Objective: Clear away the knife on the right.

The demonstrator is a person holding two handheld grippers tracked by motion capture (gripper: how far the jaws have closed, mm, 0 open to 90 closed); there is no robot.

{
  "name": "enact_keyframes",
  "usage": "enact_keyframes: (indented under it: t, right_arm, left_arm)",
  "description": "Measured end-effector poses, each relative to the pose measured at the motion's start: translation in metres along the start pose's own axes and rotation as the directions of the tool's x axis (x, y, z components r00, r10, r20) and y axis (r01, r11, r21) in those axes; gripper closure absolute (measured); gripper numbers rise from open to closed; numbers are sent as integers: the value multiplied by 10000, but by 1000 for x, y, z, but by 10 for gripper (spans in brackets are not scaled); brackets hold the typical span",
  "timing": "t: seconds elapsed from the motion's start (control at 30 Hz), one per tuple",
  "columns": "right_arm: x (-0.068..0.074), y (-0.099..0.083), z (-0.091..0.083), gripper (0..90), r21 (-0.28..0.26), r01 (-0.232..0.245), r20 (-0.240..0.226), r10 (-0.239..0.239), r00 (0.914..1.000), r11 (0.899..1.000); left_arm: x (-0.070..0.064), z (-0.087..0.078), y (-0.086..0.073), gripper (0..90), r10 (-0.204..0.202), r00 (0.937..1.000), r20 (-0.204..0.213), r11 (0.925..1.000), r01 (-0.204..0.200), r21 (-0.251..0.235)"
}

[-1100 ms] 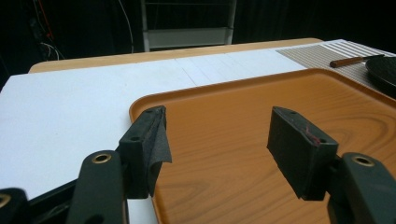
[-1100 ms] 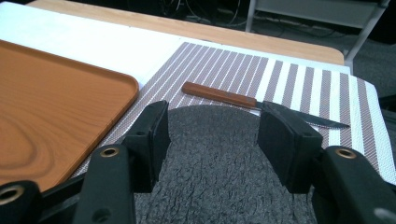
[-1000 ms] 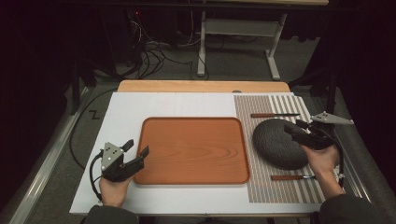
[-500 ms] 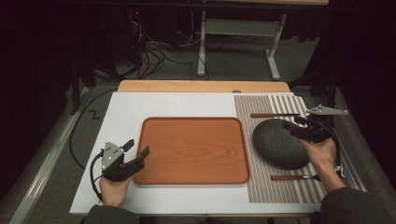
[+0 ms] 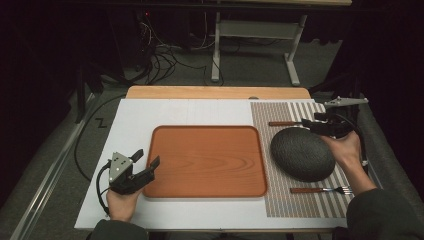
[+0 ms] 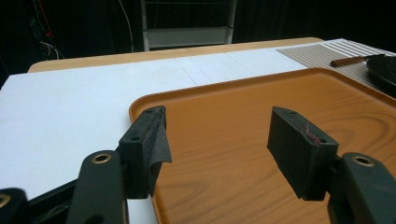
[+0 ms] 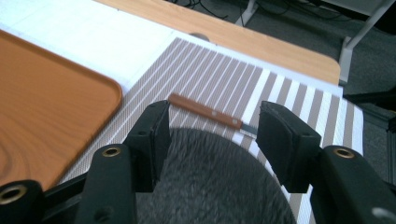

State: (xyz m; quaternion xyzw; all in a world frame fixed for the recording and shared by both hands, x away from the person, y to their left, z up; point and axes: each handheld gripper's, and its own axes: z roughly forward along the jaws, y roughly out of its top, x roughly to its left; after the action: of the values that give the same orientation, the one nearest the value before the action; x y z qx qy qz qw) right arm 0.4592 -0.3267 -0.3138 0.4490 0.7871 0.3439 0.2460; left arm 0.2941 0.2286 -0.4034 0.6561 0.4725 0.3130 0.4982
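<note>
Above the dark plate (image 7: 210,182), the right tool (image 7: 210,128) gapes wide, gripping nothing.

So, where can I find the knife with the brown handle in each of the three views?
High view: the knife lies at upper right on the striped mat, just behind the dark plate.
Left gripper view: its handle lies at the top right, beyond the tray.
Right gripper view: it lies in the centre, between the jaws of the right gripper, past the plate.
Shared landmark: the wooden tray.
</note>
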Motion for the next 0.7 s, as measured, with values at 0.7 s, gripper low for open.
enact_keyframes:
  t: [0.7]
  right_arm:
    - [-16, 18, 53, 460, 1178, -216, -222, 244, 9995, 9928]
  left_arm:
    - [0, 3, 0, 373, 55, 10000, -22, 9999, -55, 140]
